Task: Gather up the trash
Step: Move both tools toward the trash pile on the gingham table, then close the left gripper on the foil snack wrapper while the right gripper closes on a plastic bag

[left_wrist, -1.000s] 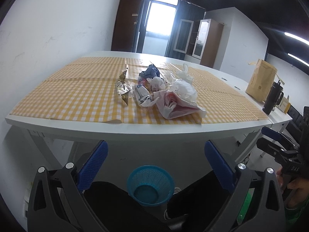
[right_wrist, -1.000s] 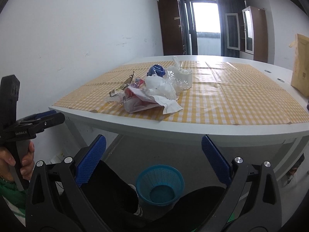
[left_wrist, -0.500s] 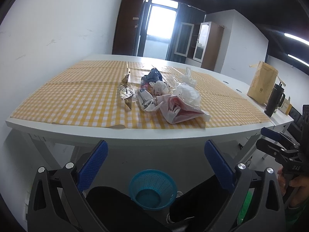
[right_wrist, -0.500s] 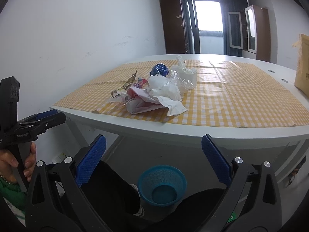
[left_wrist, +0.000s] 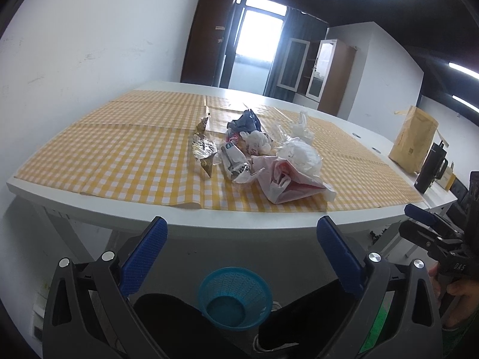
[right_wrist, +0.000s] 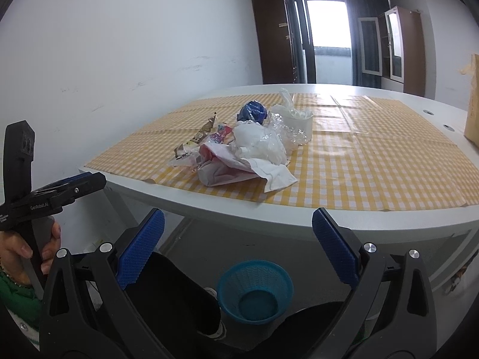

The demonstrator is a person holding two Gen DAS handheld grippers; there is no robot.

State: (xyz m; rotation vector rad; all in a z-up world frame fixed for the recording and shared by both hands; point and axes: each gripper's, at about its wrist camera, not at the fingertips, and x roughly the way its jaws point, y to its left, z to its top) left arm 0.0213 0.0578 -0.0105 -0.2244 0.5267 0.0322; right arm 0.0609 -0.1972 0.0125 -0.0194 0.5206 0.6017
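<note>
The left gripper hangs below the near edge of the white table, its blue-padded jaws spread wide with nothing between them. The yellow-and-white checked tablecloth covers the tabletop, and the trash lies in a loose heap near its middle. At the heap's left is a crumpled silver-and-gold foil wrapper. Just beside it sits a printed white snack packet, with a dark blue crumpled bag behind. A pink-and-white plastic bag lies toward the near edge, touching a bunched clear plastic bag; a white paper cup stuffed with plastic stands at the back. On the floor under the table, between the person's dark-clothed legs, sits a round blue mesh wastebasket. At the table's far right stand a brown padded envelope and a black mug. The right gripper is likewise wide open and holds nothing, short of the table edge.
</note>
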